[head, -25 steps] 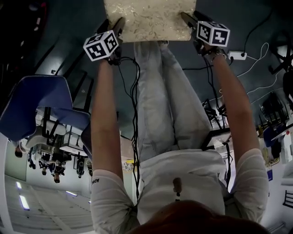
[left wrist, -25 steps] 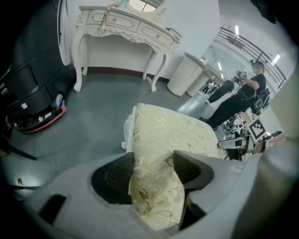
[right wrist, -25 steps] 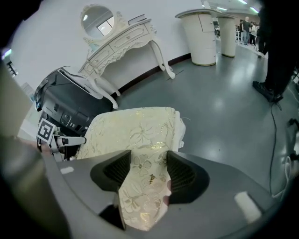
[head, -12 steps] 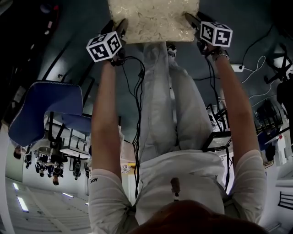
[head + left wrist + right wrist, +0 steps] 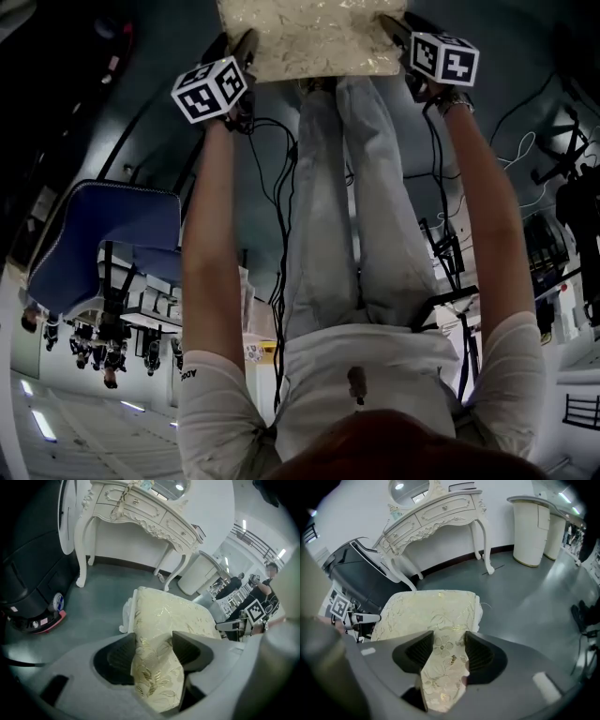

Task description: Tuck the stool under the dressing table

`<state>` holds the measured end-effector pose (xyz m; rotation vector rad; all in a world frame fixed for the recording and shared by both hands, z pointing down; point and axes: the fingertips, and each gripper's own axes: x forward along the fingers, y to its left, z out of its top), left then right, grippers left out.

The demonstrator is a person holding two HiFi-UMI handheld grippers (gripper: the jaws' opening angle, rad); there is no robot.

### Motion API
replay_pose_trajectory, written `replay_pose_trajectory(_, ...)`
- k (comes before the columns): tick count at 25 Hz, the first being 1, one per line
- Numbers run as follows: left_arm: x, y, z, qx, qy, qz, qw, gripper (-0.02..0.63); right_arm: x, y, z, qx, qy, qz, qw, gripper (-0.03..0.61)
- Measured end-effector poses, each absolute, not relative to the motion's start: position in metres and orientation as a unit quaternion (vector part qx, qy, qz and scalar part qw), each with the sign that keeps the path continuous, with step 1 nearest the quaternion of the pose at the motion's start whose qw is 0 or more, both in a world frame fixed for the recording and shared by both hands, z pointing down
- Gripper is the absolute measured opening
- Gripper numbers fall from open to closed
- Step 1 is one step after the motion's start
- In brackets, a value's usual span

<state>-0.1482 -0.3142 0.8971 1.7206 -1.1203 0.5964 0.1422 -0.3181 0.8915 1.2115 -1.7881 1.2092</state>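
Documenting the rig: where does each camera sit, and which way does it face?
Head view: on the person's head, facing steeply down; torso, legs, forearms, left gripper, right gripper, cream brocade-cushioned stool show.
Left gripper view: on that gripper, along its fingers clamping the stool, towards the white carved dressing table.
Right gripper view: likewise; fingers closing on the stool, same table ahead.
Shared: stool everywhere; table in both gripper views.
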Motion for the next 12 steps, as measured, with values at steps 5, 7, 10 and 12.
replay_pose_trajectory(5,-0.156,-0.348,0.894,0.699,-0.474,0.234,0.482,0.261,0.134,-0.365,0.888,0.465,-0.690,0.441,0.336,0.221)
replay_pose_trajectory(7,-0.159,-0.359,0.895,0.695,-0.477,0.238,0.482,0.261,0.131,-0.383,0.890,0.460,-0.696,0.436,0.337,0.221)
replay_pose_trajectory(10,-0.157,-0.378,0.896,0.697,-0.471,0.243,0.483,0.261,0.130,-0.407,0.890,0.456,-0.702,0.432,0.336,0.222)
replay_pose_trajectory(12,-0.159,-0.391,0.896,0.697,-0.471,0.247,0.481,0.261,0.128,-0.421,0.889,0.453,-0.703,0.431,0.339,0.222)
